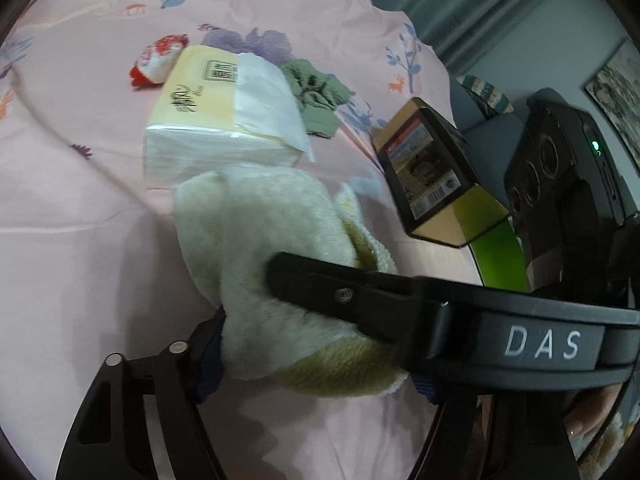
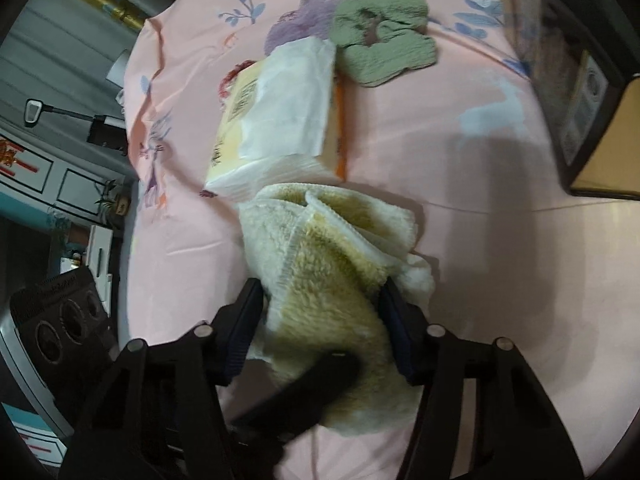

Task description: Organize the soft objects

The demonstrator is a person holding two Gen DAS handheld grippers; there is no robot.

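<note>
A fluffy cream towel point(image 1: 260, 240) lies bunched on the pink flowered bedsheet point(image 1: 80, 200). My left gripper point(image 1: 316, 364) is shut on its near end, with blue pads pressing from both sides. One finger of the right gripper point(image 1: 320, 288) lies across the towel from the right. In the right wrist view my right gripper point(image 2: 322, 308) is shut on the same towel point(image 2: 328, 264), and a left finger point(image 2: 316, 376) crosses below. Behind the towel sit a tissue pack point(image 1: 224, 112) point(image 2: 280, 120), a green cloth point(image 1: 316, 96) point(image 2: 384, 36) and a red and white knitted piece point(image 1: 156, 60).
A dark box point(image 1: 432, 172) point(image 2: 568, 80) stands on the sheet to the right of the towel. The bed's edge runs along the right in the left wrist view. Beyond the bed are a curtain point(image 1: 460, 8) and white cabinets point(image 2: 48, 176).
</note>
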